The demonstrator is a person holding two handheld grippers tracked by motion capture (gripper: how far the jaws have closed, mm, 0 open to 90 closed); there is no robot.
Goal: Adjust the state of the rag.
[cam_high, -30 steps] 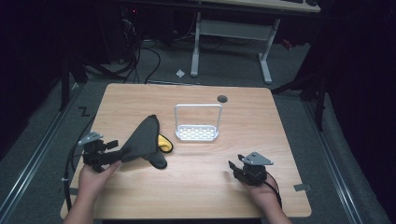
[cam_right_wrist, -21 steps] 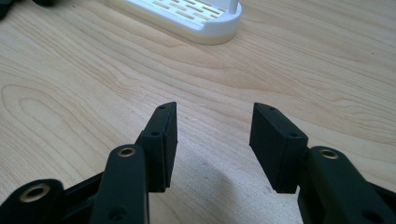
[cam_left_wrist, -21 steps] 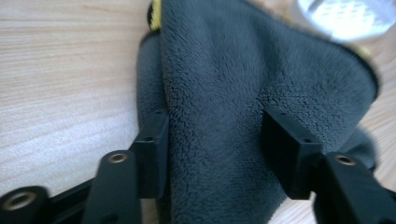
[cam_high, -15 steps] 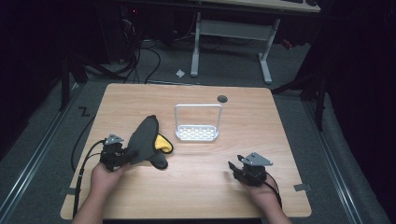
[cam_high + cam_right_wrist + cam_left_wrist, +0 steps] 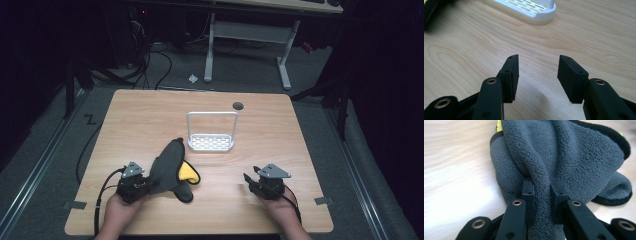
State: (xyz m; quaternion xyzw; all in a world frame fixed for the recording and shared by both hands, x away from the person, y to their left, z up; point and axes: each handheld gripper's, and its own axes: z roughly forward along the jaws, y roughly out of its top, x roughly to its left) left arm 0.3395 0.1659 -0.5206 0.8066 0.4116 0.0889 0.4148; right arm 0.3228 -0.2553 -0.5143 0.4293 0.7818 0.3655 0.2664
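Note:
A dark grey fleece cloth (image 5: 167,167) with a yellow lining (image 5: 188,172) lies crumpled on the wooden table (image 5: 150,115), left of centre. My left gripper (image 5: 146,185) sits at the cloth's near left edge. Its jaws have just been closing and now pinch a raised fold of the cloth (image 5: 574,157) between them, the left gripper (image 5: 542,188) shut on it. My right gripper (image 5: 250,180) rests low over the table at the front right. The right gripper (image 5: 537,67) stands open, with bare wood between its jaws.
A white slotted rack (image 5: 210,142) with a tall wire handle stands at mid-table, behind the cloth; its base (image 5: 524,10) lies ahead of the right gripper. A round cable hole (image 5: 238,106) is near the far edge. Cables trail off the left front edge.
My left hand moved right toward the cloth and its jaws closed onto a fold. The cloth's near edge bunched slightly. The right hand stayed put.

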